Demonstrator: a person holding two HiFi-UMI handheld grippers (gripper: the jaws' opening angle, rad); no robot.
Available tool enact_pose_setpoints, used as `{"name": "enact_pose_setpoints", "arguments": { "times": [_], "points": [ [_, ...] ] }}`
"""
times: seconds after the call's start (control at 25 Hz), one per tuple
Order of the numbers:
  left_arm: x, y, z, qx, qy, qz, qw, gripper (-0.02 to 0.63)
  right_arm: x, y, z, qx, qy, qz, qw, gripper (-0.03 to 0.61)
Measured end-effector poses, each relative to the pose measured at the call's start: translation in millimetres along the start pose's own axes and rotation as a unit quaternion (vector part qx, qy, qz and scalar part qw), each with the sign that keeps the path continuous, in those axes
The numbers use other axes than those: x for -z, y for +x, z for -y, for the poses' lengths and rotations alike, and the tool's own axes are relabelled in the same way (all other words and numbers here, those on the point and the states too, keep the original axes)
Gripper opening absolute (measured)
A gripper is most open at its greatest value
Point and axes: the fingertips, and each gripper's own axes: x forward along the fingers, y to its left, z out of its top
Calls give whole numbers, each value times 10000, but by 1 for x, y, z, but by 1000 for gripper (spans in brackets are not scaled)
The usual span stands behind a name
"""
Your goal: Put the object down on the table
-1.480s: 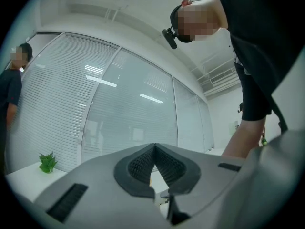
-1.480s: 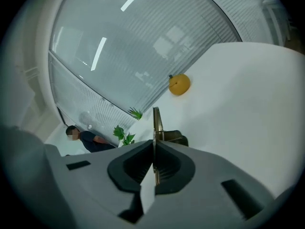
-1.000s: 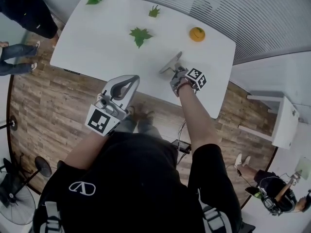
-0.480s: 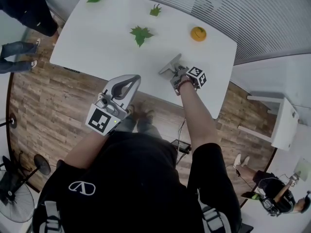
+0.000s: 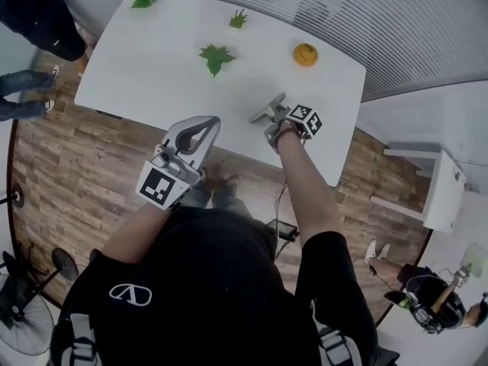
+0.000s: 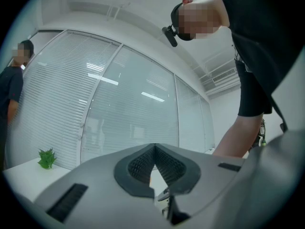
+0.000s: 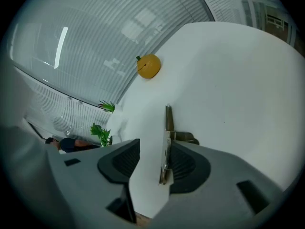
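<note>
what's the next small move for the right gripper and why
Probably finish opening, then draw the right gripper straight back. Its jaws are opening, and the metal piece seems to stand on edge on the table, clear of one pad but against the other, so a sideways pull might drag it.

The right tool (image 5: 268,116) is opening, a thin metal piece (image 7: 167,142) between its jaws; left tool (image 5: 204,124) closed.

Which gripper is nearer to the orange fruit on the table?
Right. The right gripper, jaws opening with a thin metal piece between them, is over the table near the fruit; the left gripper is back at the table's near edge.
</note>
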Motion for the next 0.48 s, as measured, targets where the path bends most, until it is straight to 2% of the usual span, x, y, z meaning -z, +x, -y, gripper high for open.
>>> {"name": "enact_pose_setpoints", "arguments": {
  "times": [0.08, 0.2, 0.28, 0.4, 0.48],
  "points": [
    [-1, 4, 0, 52, -11, 36, 10000, 5, 2, -5, 3, -17, 0, -51, 10000, 207],
    [-5, 11, 4, 148, 10, 93, 9998, 5, 15, -4, 9, -169, 310, -405, 9986, 245],
    [-8, 14, 7, 192, 6, 129, 9997, 5, 23, -5, 12, -194, 407, -637, 9970, 296],
    [-7, 16, 6, 210, -13, 127, 9997, 5, 27, -9, 14, 3, 256, -738, 9969, 325],
    [-5, 16, 5, 211, -23, 109, 9997, 5, 22, -14, 15, 238, -105, -582, 9980, 334]
  ]
}}
